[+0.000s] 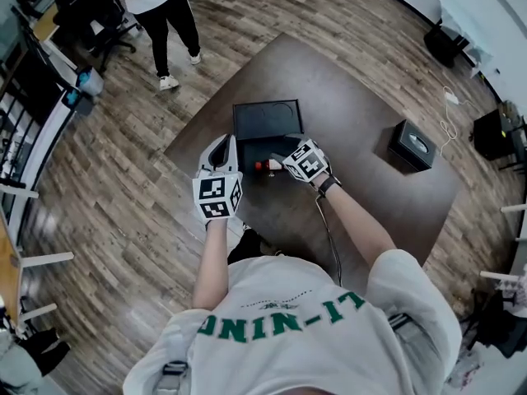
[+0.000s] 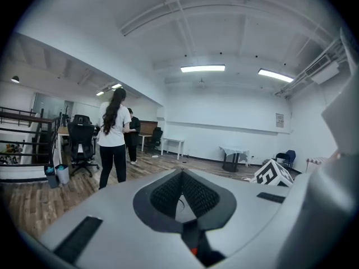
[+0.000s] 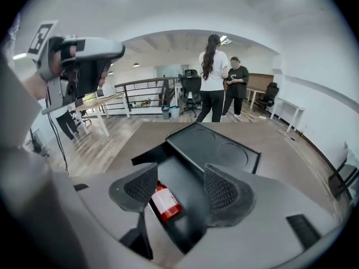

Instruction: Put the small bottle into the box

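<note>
Now my right gripper point(image 3: 180, 178) stands wide and empty, clear of the small red plastic bottle point(image 3: 164, 200), which lies below its jaws inside the open black rectangular box point(image 3: 213, 144). My left gripper point(image 2: 181, 174) is closed on nothing, idle.

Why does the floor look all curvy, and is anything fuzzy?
Head view: wide lens bends the floor around the table. Left gripper view: ceiling lights glow white, corners go black. Right gripper view: small bottle sharp, picture edges soft.
</note>
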Demonstrator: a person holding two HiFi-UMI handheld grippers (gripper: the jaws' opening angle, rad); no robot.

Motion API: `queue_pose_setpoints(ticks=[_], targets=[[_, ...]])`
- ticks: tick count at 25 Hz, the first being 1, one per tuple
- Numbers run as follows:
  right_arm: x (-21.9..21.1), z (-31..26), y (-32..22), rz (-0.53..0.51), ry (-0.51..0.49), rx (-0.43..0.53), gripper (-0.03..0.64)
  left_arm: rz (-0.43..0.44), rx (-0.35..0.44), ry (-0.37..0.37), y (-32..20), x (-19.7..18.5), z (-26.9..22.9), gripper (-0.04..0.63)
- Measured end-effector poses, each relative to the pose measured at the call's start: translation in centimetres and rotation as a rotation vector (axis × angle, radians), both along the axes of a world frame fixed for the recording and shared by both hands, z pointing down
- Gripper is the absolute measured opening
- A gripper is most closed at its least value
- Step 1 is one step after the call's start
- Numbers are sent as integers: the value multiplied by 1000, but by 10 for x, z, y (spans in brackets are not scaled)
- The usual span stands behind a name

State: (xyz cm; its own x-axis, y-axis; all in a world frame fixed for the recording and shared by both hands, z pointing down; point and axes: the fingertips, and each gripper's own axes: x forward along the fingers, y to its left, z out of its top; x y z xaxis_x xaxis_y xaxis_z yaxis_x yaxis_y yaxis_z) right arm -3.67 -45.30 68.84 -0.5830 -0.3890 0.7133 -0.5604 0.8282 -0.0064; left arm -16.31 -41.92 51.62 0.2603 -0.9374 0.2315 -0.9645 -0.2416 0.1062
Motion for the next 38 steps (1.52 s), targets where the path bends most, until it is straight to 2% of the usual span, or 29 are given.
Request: queue_pose_setpoints(ticks=[7, 15, 19, 23, 28, 33, 38], targets=[[35, -69, 1, 169, -134, 102, 262, -18, 25, -24, 16, 3, -19, 12], [66, -148, 0, 348, -252, 269, 223, -35, 56, -39, 20, 5, -45, 12], [74, -190, 8, 408, -313, 354, 188, -23, 91, -56, 23, 15, -65, 12], [84, -227, 20, 482, -372, 445, 122, -7, 125, -71, 28, 28, -82, 12], [92, -253, 37, 529, -410, 511, 66, 5, 154, -82, 38, 42, -96, 12], [93, -264, 47, 552, -432, 527, 25, -1, 164, -82, 43, 45, -102, 12], [92, -268, 54, 555, -435, 541, 15, -7, 172, -79, 46, 46, -104, 12]])
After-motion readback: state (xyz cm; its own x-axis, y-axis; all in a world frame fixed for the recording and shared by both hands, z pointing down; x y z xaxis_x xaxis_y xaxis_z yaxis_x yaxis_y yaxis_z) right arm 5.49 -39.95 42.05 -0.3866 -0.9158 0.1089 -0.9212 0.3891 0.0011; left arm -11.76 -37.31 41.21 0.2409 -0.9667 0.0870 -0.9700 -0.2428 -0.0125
